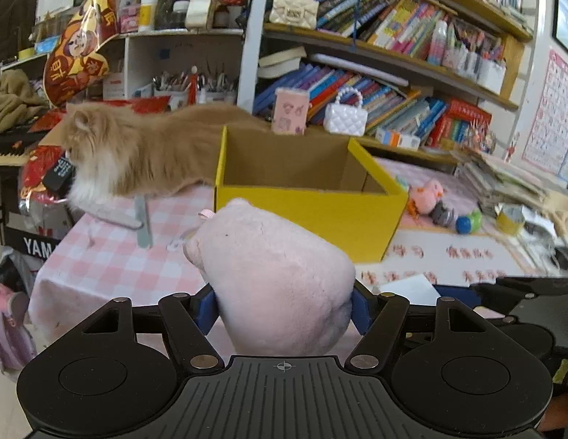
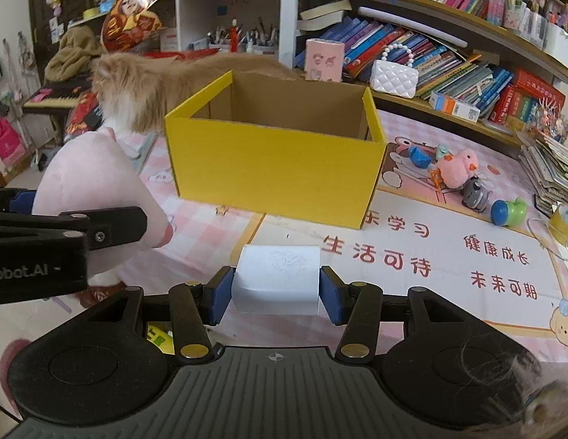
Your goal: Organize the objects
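Left wrist view: left tongs (image 1: 284, 309) are clamped roughly half wide on a pink plush toy (image 1: 276, 278), blue pads (image 1: 207, 311) pressing into its sides, toy lifted clear of the table (image 1: 112, 256) and sitting just short of the yellow box (image 1: 309, 216), which is open-topped and looks empty from here. Right wrist view: right tongs (image 2: 273, 294) are set narrower and pinch a small white box (image 2: 278, 276) between both pads, also carried above the table, with the yellow box straight ahead and a bit apart; left tongs and the plush show at the left edge of this view, so both hands approach side by side. Step in hand, as I read it: transport, both items grasped and heading for the box, nothing dropped in yet. Next move calls for raising each load over the near wall of the box, getting it above the opening, then opening the tongs; the plush is bulky and soft so it needs more clearance and may snag the rim, the white box is rigid and should drop clean. Going one after the other would avoid the tongs bumping over the opening. An orange cat (image 1: 137, 150) stands right behind the box, touching or nearly so, can't tell which, could get in the way. Still loose on the table to the right: pink chick plush (image 2: 459, 164), grey toy (image 2: 474, 190), blue-green toy (image 2: 507, 212)
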{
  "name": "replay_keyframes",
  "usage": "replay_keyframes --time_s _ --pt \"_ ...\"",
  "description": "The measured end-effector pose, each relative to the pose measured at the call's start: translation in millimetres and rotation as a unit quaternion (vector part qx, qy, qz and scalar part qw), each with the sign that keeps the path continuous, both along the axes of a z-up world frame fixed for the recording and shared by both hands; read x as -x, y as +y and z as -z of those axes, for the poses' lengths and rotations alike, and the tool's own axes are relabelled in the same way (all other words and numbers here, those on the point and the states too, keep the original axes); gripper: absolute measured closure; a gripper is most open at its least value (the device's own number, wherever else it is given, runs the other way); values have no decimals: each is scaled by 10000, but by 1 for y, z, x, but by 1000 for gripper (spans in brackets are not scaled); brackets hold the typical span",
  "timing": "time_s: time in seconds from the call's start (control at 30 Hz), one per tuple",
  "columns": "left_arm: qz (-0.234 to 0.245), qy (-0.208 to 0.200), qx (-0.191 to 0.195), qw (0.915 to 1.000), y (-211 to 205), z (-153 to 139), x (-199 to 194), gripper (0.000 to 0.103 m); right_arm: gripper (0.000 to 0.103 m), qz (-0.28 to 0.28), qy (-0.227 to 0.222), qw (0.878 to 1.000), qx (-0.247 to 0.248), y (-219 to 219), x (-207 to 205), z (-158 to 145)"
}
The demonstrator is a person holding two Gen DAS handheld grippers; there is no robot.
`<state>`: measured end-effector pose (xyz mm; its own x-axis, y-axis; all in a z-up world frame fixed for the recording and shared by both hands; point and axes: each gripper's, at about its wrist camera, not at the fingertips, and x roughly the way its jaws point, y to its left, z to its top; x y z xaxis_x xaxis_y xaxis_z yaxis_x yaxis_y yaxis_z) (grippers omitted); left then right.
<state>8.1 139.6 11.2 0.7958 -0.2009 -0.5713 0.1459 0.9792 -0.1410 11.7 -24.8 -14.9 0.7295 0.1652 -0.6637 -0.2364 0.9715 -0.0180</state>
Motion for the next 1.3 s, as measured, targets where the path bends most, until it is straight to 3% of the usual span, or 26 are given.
replay_keyframes --time_s 0.37,0.63,1.03,1.3 --pt "-250 -757 143 9967 -1 -41 -52 33 55 18 -871 9962 36 -7 -57 -48" --pt "-340 -879 97 9955 -20 -44 -109 33 55 -115 -1118 9937 -13 -20 -126 -68" --pt "-476 -112 -229 9985 -50 -3 -183 33 55 -599 -907 9939 180 -30 -226 -49" --pt "-631 389 -353 9966 -61 20 -211 32 55 -1193 -294 9914 448 -25 -278 -24"
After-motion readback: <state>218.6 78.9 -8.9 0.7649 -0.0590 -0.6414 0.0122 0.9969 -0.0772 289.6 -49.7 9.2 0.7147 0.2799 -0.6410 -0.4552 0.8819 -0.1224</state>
